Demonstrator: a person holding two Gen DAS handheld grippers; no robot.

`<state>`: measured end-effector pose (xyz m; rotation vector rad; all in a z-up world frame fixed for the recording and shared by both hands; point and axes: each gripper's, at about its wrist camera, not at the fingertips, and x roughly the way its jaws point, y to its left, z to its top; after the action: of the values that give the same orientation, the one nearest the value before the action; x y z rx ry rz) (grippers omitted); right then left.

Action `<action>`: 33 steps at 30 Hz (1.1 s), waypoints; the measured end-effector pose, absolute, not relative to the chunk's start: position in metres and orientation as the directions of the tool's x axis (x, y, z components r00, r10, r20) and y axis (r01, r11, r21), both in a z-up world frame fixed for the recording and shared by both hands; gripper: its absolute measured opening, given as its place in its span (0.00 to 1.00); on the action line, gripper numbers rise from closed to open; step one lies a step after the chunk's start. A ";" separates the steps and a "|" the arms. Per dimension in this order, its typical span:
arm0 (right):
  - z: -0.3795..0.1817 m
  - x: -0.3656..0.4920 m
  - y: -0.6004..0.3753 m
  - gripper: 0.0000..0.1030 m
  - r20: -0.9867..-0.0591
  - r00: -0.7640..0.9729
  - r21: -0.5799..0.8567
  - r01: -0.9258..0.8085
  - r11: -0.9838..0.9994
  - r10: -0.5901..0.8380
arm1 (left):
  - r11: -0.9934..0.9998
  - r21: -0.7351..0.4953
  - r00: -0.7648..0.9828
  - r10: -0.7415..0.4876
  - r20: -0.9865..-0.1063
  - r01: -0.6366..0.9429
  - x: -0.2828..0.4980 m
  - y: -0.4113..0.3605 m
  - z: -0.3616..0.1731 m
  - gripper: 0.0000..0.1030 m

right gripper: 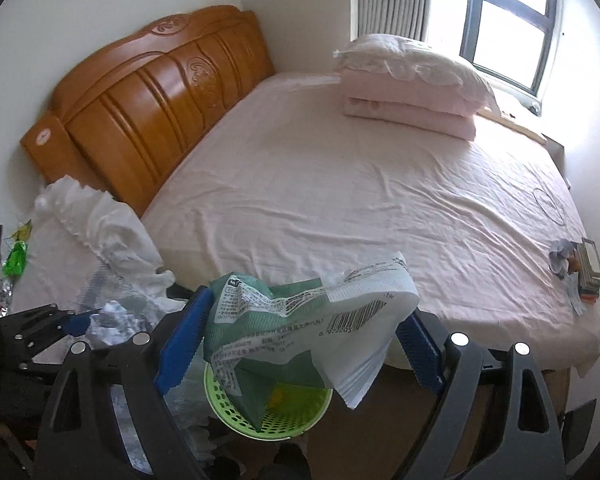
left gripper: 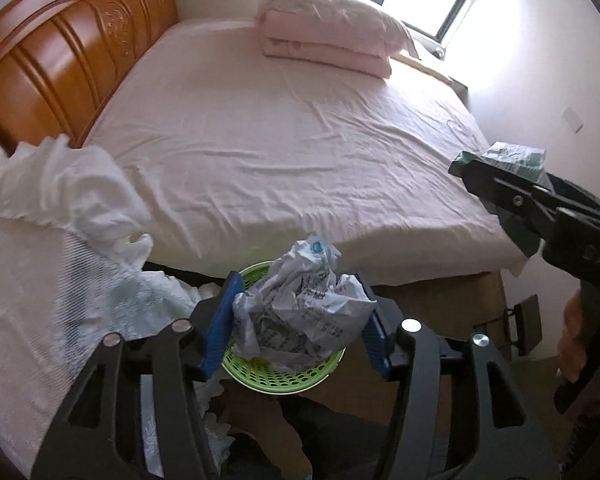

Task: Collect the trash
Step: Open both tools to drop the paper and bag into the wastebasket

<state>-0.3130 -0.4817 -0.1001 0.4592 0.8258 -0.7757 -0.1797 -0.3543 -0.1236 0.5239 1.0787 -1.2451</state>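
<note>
My left gripper [left gripper: 298,320] points down over a green perforated basket [left gripper: 284,384] on the floor by the bed. Its blue pads [left gripper: 220,312] touch both sides of a crumpled white printed plastic bag [left gripper: 300,308]. My right gripper [right gripper: 300,344] is shut on a green and white printed wrapper [right gripper: 300,320], which drapes over the same basket [right gripper: 228,396]. In the left wrist view the right gripper [left gripper: 480,176] comes in from the right, with the wrapper [left gripper: 516,156] in it. The right wrist view shows the left gripper [right gripper: 76,324] blurred at the left.
A bed with a pink sheet [right gripper: 360,200] and a wooden headboard [right gripper: 152,100] fills the room. A pillow on folded bedding [right gripper: 412,80] lies by the window. White cloth [left gripper: 60,184] covers a stand at the left. Scraps and a small box [right gripper: 580,268] lie at the bed's right edge.
</note>
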 end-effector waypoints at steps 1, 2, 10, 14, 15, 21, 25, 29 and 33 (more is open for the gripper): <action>-0.102 -0.316 -0.485 0.85 -0.795 0.432 0.070 0.763 0.642 -0.427 | 0.294 -0.217 -0.049 -0.489 -0.871 0.931 -0.184 -0.358 -0.125 0.64; -0.103 -0.317 -0.486 0.86 -0.797 0.430 0.068 0.762 0.644 -0.425 | 0.297 -0.215 -0.045 -0.491 -0.870 0.930 -0.185 -0.359 -0.126 0.70; -0.112 -0.321 -0.495 0.86 -0.811 0.428 0.070 0.747 0.661 -0.398 | 0.320 -0.208 -0.009 -0.526 -0.850 0.924 -0.191 -0.364 -0.113 0.85; -0.116 -0.319 -0.494 0.86 -0.817 0.430 0.076 0.741 0.667 -0.385 | 0.342 -0.191 0.023 -0.535 -0.845 0.920 -0.188 -0.360 -0.105 0.89; -0.117 -0.318 -0.494 0.86 -0.817 0.431 0.078 0.741 0.667 -0.383 | 0.351 -0.182 0.038 -0.537 -0.843 0.919 -0.186 -0.357 -0.103 0.91; -0.127 -0.312 -0.490 0.87 -0.834 0.427 0.090 0.730 0.677 -0.350 | 0.403 -0.147 0.114 -0.556 -0.824 0.903 -0.173 -0.338 -0.086 0.92; -0.138 -0.304 -0.483 0.96 -0.857 0.435 0.127 0.699 0.704 -0.277 | 0.452 -0.147 0.158 -0.570 -0.807 0.880 -0.159 -0.320 -0.074 0.92; -0.148 -0.294 -0.474 0.98 -0.875 0.423 0.136 0.681 0.720 -0.235 | 0.489 -0.151 0.188 -0.575 -0.796 0.859 -0.149 -0.307 -0.067 0.92; -0.153 -0.283 -0.467 0.98 -0.884 0.410 0.130 0.676 0.725 -0.224 | 0.514 -0.156 0.203 -0.574 -0.793 0.843 -0.141 -0.297 -0.064 0.92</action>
<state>-0.2832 -0.4670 -0.1534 0.5208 0.9970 -0.6000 -0.1405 -0.2974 -0.0643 0.3450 0.9256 -1.0165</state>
